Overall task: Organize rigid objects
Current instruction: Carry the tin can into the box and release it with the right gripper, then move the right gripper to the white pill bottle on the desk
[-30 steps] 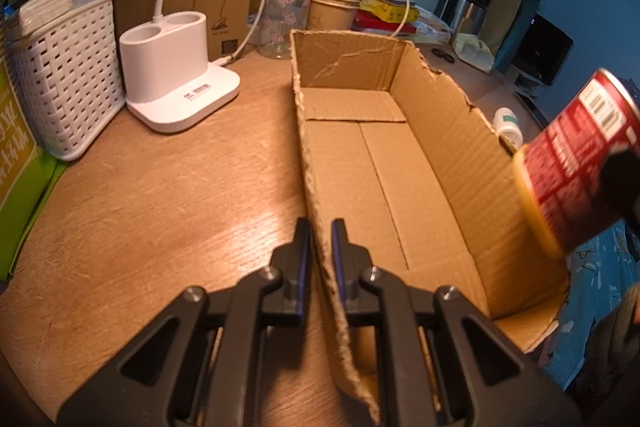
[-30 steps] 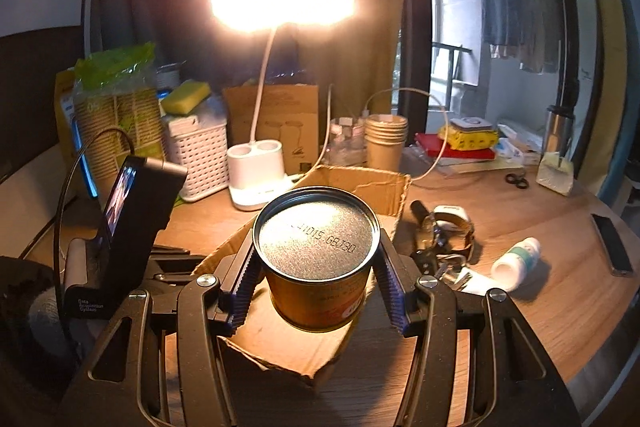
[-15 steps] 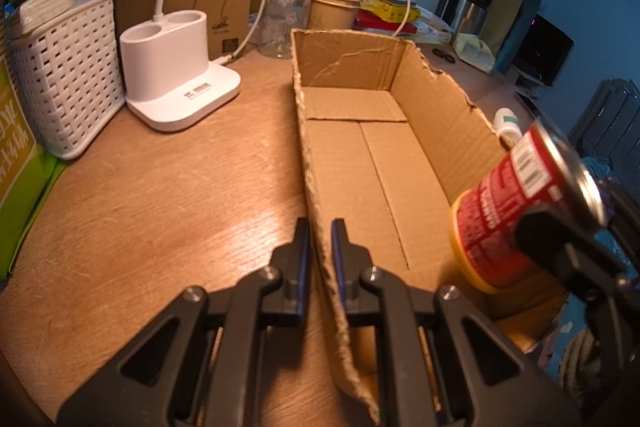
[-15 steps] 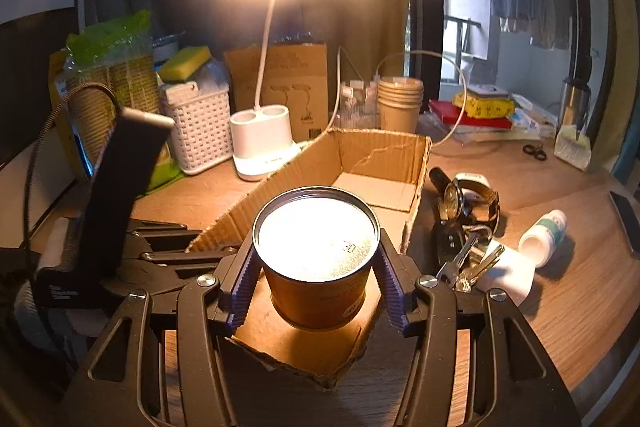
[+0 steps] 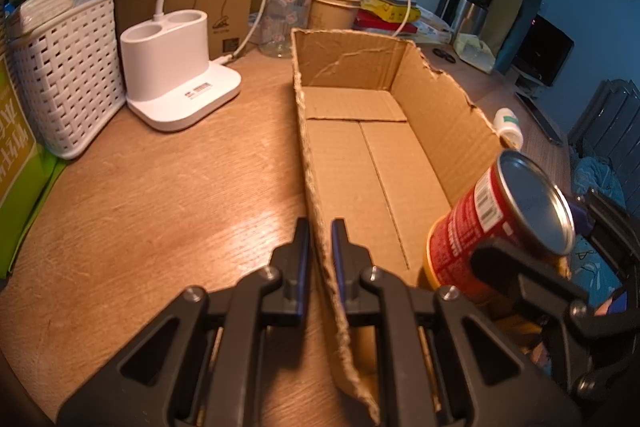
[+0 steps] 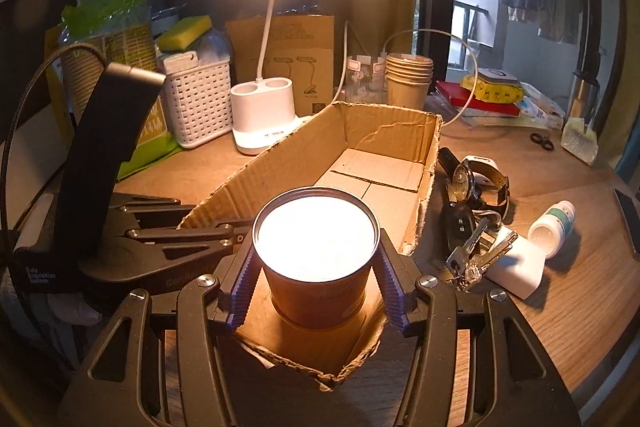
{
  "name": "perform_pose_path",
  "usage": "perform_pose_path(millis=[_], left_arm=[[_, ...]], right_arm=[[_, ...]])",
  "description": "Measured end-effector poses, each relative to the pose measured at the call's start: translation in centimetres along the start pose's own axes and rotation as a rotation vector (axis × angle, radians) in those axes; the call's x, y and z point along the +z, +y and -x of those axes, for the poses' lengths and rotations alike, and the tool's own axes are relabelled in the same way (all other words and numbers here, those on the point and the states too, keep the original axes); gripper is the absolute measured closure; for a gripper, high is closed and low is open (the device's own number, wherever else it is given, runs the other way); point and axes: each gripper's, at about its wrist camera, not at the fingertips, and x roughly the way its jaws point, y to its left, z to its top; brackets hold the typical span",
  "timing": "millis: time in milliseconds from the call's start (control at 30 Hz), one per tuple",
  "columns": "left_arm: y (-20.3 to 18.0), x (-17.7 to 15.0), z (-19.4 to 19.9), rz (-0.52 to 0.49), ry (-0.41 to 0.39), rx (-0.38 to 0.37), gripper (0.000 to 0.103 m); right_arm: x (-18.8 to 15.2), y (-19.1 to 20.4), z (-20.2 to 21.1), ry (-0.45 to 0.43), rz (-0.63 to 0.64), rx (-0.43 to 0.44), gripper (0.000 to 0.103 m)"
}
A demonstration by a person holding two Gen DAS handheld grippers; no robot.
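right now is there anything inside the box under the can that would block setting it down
Nothing visible does. The box floor is bare, and the can, held in the right tool, hangs over its near end. The floor straight under the can is hidden.

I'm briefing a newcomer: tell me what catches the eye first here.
The red tin can, clamped in the right tool, hangs over the near end of the open cardboard box. Behind the box, a glaring desk lamp washes out the can's lid. The left tool pinches the box's torn wall.

White print "Data Acquisition System" on the black mount (image 6: 38, 275); the can's (image 5: 486, 227) label text is unreadable
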Motion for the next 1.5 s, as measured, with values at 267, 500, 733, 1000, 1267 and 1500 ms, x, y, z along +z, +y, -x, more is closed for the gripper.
perform_pose_path(millis=[267, 500, 733, 1000, 1267, 1500], left_arm=[[0.2, 0.0, -0.1, 0.001, 0.0, 0.0, 0.092], [0.2, 0.0, -0.1, 0.004, -0.002, 0.003, 0.092], [0.1, -0.1, 0.0, 0.005, -0.005, 0.011, 0.092], [-0.1, -0.2, 0.1, 0.008, -0.008, 0.016, 0.092], [-0.1, -0.2, 0.1, 0.008, -0.008, 0.016, 0.092], [-0.1, -0.2, 0.1, 0.007, -0.008, 0.017, 0.092]], right_arm=[[0.0, -0.2, 0.4, -0.011, 0.006, -0.003, 0.04], [0.2, -0.6, 1.4, -0.046, -0.002, -0.021, 0.039], [0.3, -2.3, 2.7, -0.079, -0.042, -0.059, 0.039], [0.2, -4.4, 3.5, -0.088, -0.08, -0.108, 0.039], [-0.3, -6.7, 3.6, -0.081, -0.117, -0.172, 0.039], [-0.9, -9.3, 3.8, -0.076, -0.153, -0.241, 0.039]])
